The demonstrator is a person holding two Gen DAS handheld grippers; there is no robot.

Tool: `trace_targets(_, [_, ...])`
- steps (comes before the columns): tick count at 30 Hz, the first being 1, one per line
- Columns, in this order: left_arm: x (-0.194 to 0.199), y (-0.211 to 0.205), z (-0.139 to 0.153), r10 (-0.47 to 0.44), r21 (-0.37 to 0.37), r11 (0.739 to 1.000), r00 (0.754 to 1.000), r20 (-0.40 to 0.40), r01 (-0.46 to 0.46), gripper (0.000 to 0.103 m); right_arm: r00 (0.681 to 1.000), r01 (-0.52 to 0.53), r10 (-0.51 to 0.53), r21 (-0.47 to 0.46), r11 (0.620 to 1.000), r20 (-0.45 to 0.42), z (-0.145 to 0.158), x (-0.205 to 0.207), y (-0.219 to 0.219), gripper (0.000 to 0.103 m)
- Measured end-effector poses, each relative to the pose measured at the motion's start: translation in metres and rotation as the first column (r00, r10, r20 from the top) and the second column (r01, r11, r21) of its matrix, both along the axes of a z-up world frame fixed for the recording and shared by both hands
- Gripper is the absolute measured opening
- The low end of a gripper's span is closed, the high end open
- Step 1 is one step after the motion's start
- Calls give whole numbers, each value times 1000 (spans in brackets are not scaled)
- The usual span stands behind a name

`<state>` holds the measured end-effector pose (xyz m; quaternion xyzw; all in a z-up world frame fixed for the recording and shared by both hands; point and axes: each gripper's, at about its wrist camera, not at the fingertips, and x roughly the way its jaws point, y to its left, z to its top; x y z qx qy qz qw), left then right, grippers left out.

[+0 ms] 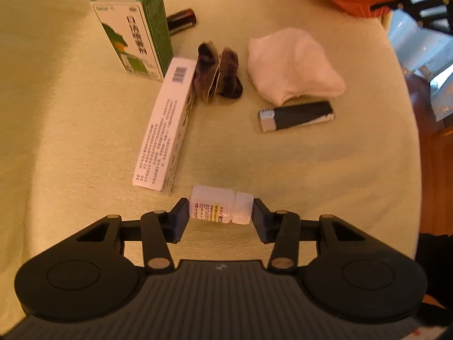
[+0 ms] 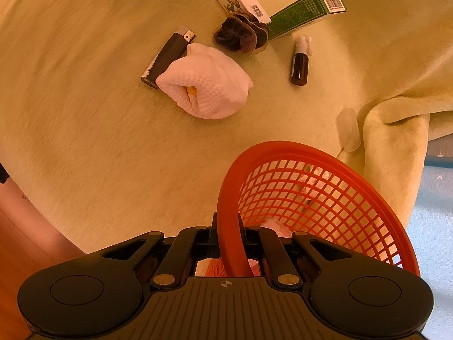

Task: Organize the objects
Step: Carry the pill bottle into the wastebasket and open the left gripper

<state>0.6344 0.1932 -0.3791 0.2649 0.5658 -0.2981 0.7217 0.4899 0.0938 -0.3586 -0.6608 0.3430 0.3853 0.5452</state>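
The left gripper (image 1: 220, 216) is bracketing the pill bottle (image 1: 220, 208) end to end along its left-right axis, fingers barely apart from it, while the right gripper (image 2: 228, 226) is clamping the orange basket (image 2: 325, 170) rim.

**Cloth-covered desk and its load**

A desk (image 1: 70, 147) draped in pale yellow-green plush cloth carries an upright green-and-white carton (image 1: 133, 28), a long white printed carton (image 1: 164, 130), a dark brown hair scrunchie (image 1: 220, 70), a folded white knitted sock (image 1: 291, 65), a black lighter (image 1: 294, 116), a brown spray vial (image 2: 300, 62) and a small white pill bottle (image 1: 220, 208) lying on its side.
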Motion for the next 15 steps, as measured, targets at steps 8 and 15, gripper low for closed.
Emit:
trace_targets(8, [20,-17,44,2,-85,996,1000,17,0,42,1000,-10,10,-9,1000,-2,0,-1,-1,2])
trace_targets(15, [52,-57,79,-34,-182,982,996,79,48,42,1000,-11,11,-8,1000,-4,1,-1,-1,2])
